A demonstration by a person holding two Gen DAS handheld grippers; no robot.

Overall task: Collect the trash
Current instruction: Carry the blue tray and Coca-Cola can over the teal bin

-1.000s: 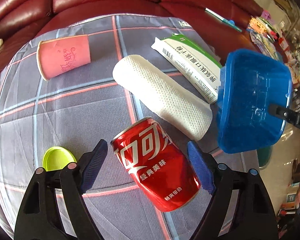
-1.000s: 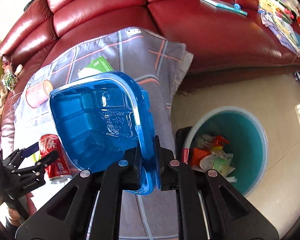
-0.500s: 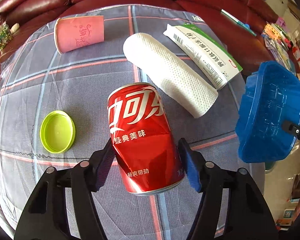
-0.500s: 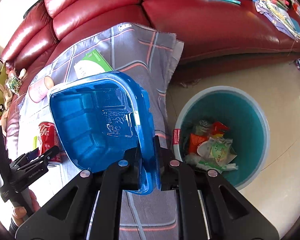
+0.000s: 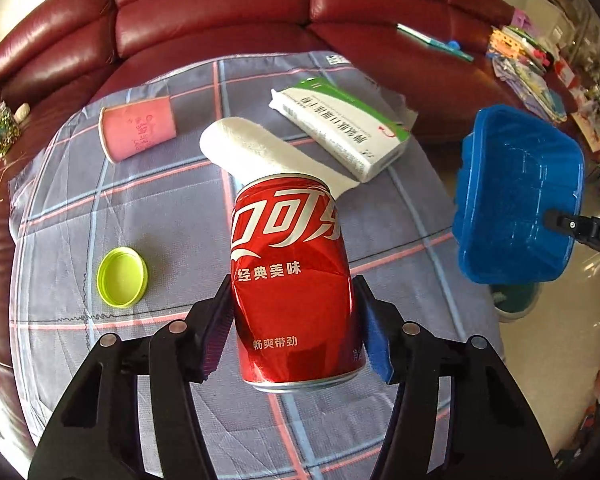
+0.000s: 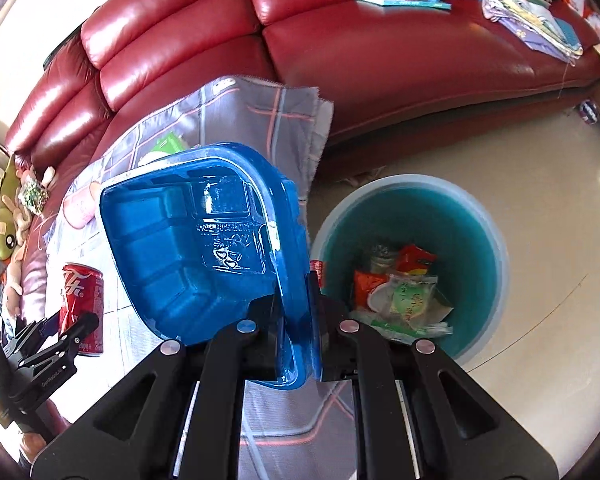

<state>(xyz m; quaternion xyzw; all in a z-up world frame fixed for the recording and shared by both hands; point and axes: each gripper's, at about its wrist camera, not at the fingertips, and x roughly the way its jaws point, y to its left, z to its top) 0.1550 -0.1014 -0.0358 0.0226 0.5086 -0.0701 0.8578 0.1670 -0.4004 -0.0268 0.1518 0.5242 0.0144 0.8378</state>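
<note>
sofa: dark red leather sofa (image 6: 340,40) wraps behind and beside the table; a thin teal book (image 6: 402,0) and a heap of coloured papers (image 6: 532,12) lie on its seat.
table cover: grey cloth with pink and pale-blue check lines (image 5: 160,208), corner hanging off the edge toward the floor.
bin: round teal plastic waste bin (image 6: 488,248) on the floor just beside the table, wrappers and packets already inside.
tray: blue translucent plastic food tray (image 6: 196,248), your right gripper (image 6: 296,308) clamps its rim, tray tilted on edge, next to the bin opening but not over it as far as the right wrist view shows.
right gripper state: clenched tight on the tray rim.
can: red cola can with white Chinese lettering (image 5: 290,280), dented where the pads press, lifted clear of the cloth.
left gripper: your left gripper (image 5: 292,320) has the can between its pads, jaws closing on it, both pads touching the can's sides.
towel: white rolled paper towel (image 5: 256,152) lying flat on the cloth, partly behind the can.
box: white and green cardboard box (image 5: 340,132) lying just beside the towel, near the table's far edge.
cup: pink paper cup (image 5: 138,132) on its side, well apart from the box.
lid: lime-green round plastic lid (image 5: 122,276), open side up, left of the can.
</note>
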